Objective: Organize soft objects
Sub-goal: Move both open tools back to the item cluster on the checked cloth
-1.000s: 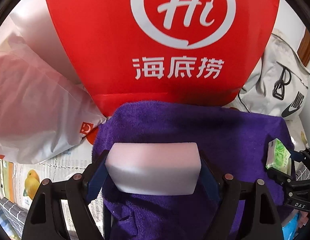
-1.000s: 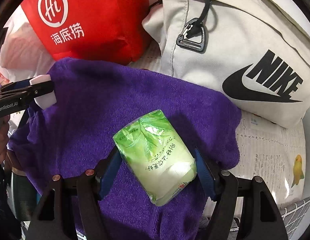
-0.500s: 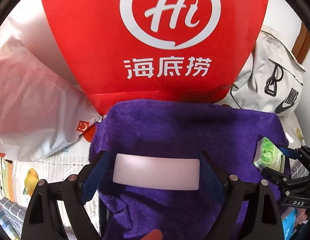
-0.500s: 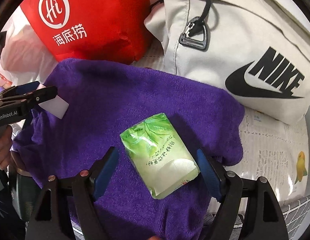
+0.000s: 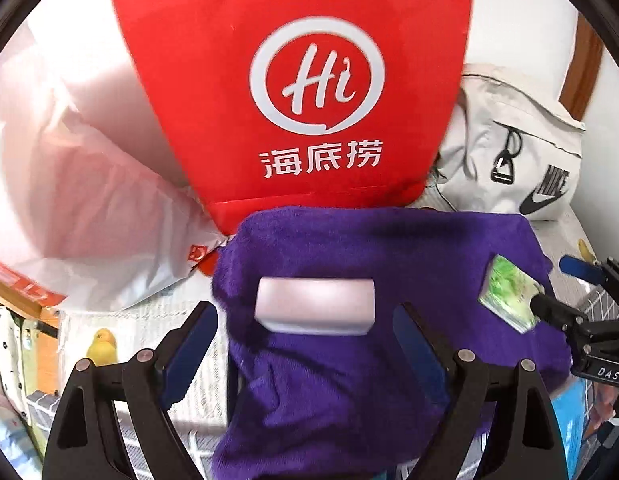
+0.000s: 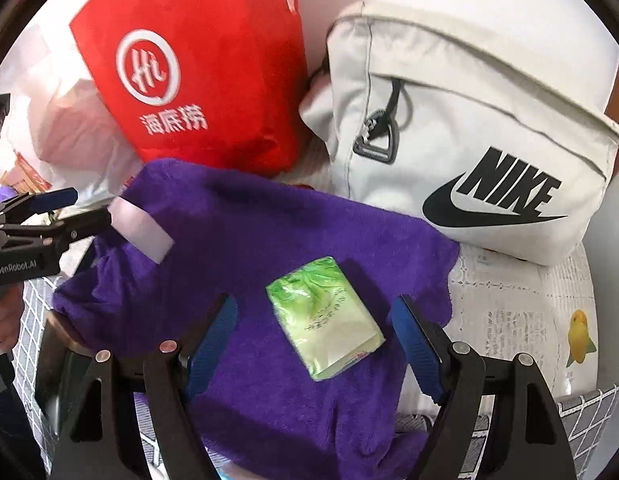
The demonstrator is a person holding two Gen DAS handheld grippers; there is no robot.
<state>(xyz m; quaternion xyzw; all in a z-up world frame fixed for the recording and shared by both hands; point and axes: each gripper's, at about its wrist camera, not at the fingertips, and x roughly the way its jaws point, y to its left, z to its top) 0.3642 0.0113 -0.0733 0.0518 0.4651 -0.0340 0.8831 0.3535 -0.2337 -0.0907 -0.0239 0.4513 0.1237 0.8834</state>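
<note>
Soft objects now lie free on the purple towel (image 5: 389, 248): a second ago the left gripper (image 5: 305, 332) was clamped on the pale pink block (image 5: 315, 310) and the right gripper (image 6: 315, 332) on the green tissue pack (image 6: 323, 320), and both pairs of jaws have just been opening, so each item sits between blue pads that no longer touch it. By my reading both placements are done and the next soft item can be fetched. Each pair of jaws stands wide, with clear gaps on either side of its item. Compared with the earlier views, both items look smaller and farther off and more of the bags behind shows, so the hands have lifted and drawn back, both grippers tilted steeply down at the towel. In the left wrist view the block is at centre, the tissue pack at 3 o'clock beside the right gripper's tips, the red bag (image 5: 293, 80) at 12 o'clock touching the towel's far edge, and the grey Nike bag (image 5: 521, 160) at 2 o'clock. A translucent plastic bag (image 5: 81, 208) lies at 9 o'clock, and the towel rests on a printed bench (image 6: 521, 304) cover.
</note>
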